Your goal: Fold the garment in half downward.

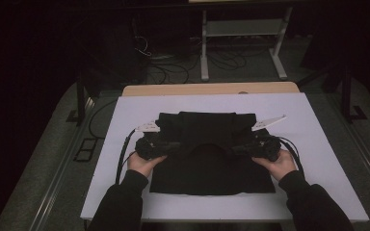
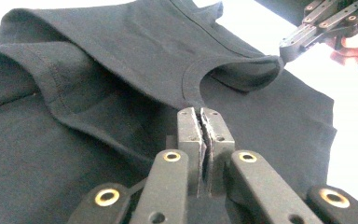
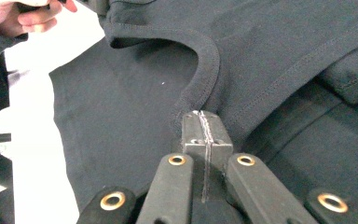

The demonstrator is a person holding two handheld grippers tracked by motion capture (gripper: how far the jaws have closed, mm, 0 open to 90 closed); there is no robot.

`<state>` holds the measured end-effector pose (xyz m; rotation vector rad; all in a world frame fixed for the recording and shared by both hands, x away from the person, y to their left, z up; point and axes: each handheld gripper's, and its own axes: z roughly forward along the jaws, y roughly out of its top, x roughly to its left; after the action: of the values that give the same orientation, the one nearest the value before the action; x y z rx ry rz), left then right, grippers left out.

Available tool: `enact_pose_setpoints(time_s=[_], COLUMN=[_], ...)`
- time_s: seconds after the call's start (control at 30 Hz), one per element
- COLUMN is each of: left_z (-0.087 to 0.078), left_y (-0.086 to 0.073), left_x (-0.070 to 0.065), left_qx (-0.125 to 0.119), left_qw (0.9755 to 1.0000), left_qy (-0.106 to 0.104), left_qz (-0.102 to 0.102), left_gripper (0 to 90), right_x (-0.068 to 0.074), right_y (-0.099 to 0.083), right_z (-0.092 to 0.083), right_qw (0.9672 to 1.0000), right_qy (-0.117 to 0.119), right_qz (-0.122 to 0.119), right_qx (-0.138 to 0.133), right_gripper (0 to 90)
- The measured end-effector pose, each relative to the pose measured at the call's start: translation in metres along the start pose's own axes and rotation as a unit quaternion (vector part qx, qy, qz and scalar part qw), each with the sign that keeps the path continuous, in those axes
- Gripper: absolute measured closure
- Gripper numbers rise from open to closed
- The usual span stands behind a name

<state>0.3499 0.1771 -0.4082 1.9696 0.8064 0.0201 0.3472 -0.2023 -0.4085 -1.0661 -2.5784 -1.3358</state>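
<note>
A black T-shirt (image 1: 212,159) lies on the white table (image 1: 318,144), its upper part folded over toward the person so the neckline faces the near edge. The left claw (image 2: 204,116) is clenched on the collar rim at one end of the neck opening, and the right claw (image 3: 200,119) is clenched on the collar at the other end. Both pinch the fabric just above the table.

shirt (image 1: 212,159) on board (image 1: 318,144) | left tongs (image 1: 173,146) at its left, right tongs (image 1: 241,146) at its right
</note>
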Motion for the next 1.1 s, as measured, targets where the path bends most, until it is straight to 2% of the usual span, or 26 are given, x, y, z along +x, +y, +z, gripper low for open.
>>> enact_pose_setpoints(time_s=[0.23,0.3,0.53,0.83,1.1], left_z=[-0.004,-0.006,-0.011,-0.013,-0.019], left_y=[-0.005,-0.008,-0.015,-0.024,-0.034], left_x=[-0.008,-0.009,-0.013,-0.028,-0.038], left_qx=[0.005,0.000,0.004,0.020,0.025], left_qw=[1.0000,1.0000,1.0000,0.9996,0.9995], left_qy=[-0.002,-0.004,-0.005,-0.009,-0.015], left_qz=[0.005,0.000,0.001,0.020,0.013], left_gripper=[86.3,86.3,86.3,86.2,86.2], right_x=[0.008,0.009,0.013,0.024,0.031], right_y=[-0.006,-0.008,-0.014,-0.021,-0.031], right_z=[-0.002,-0.003,-0.003,-0.006,-0.011], right_qw=[1.0000,1.0000,0.9999,0.9996,0.9994], right_qy=[0.001,0.002,0.006,0.014,0.018], right_qz=[-0.002,-0.001,0.002,-0.003,0.003], right_qx=[0.007,0.006,0.014,0.025,0.031], right_gripper=[89.0,89.0,89.0,88.9,88.9])
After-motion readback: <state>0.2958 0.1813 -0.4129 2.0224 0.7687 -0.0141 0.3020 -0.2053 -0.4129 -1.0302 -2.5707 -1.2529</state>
